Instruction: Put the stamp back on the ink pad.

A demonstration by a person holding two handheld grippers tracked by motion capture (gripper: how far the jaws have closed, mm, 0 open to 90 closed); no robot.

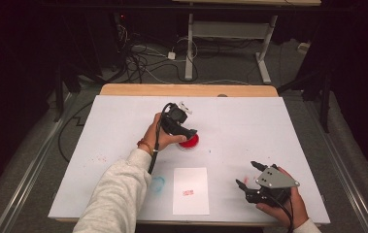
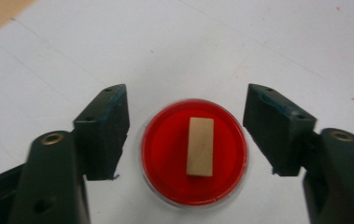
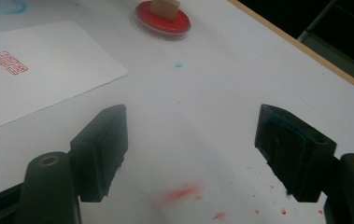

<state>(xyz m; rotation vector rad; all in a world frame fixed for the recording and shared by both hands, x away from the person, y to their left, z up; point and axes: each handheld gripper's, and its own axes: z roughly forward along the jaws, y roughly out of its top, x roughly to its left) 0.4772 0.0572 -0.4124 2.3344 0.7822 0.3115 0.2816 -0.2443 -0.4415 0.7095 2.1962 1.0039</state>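
- Left gripper (image 2: 186,135) hangs over the round red ink pad (image 2: 194,151), jaws apart, touching nothing.
- A small wooden stamp block (image 2: 200,146) stands on the pad, mid-table.
- Right gripper (image 3: 191,154), jaws apart, is at the near right, beside the white paper sheet (image 3: 34,70).

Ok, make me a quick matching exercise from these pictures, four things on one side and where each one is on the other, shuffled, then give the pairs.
Things:
1. wooden stamp
2. red ink pad
3. sheet of paper
4. right gripper

Places:
A. open above bare table, near its front right
B. standing on the ink pad
C. below the open left gripper
D. near the table's front edge, bearing a red print

Pairs: 1-B, 2-C, 3-D, 4-A
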